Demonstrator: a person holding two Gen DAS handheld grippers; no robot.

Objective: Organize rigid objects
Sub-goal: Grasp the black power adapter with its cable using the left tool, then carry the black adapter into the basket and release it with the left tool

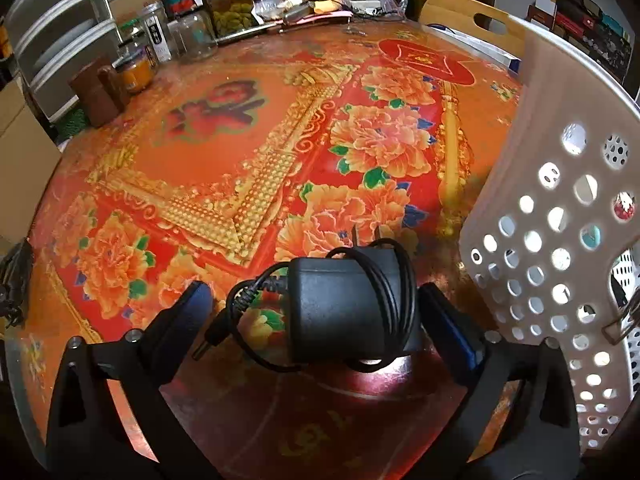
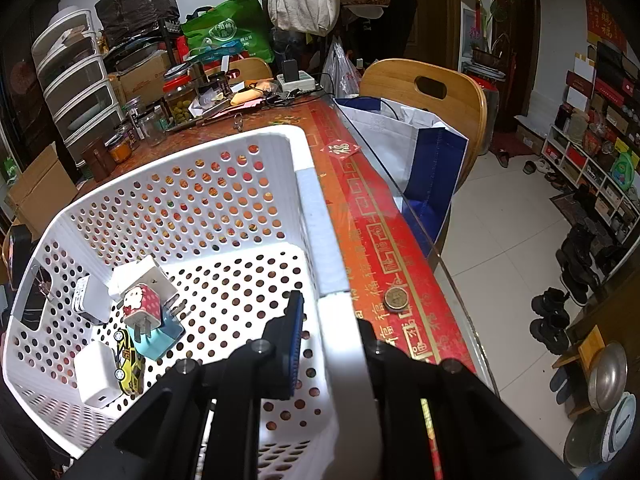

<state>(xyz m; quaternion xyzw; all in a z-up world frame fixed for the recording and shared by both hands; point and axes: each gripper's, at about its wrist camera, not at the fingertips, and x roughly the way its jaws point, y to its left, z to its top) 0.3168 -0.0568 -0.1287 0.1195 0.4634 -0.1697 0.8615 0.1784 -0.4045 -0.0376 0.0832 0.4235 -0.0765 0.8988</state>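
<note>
**A:** Where does the black power adapter (image 1: 344,308) sit?

**B:** On the flowered tablecloth (image 1: 240,152), between the fingers of the left gripper (image 1: 320,320). The tongs stand apart: the right pad is just beside the adapter's wrapped side, the left pad well clear of it. So the left gripper is released, not gripping.

**A:** And the other hand?

**B:** The right gripper (image 2: 326,344) is clenched on the near rim of the white basket (image 2: 200,184), one finger inside, one outside, steadying it by the table's edge.

**A:** What could go wrong?

**B:** The cord, mostly. It is wound around the adapter's body, but a loop and the barrel plug (image 1: 208,340) hang loose toward the left finger. If the jaws close as they stand, the left pad probably meets cord first, and the grip lands on wire, not casing. The adapter could then swing or slip out on the way up.

**A:** Anything at the basket?

**B:** The basket wall is tall, and the dangling plug might catch in a hole while going over. Inside, several chargers (image 2: 148,300) and a yellow toy car (image 2: 128,360) crowd the left corner; a drop there could knock them about. Also, the basket stands near the glass edge, so a hard tug by the right gripper could pull it off.
</note>
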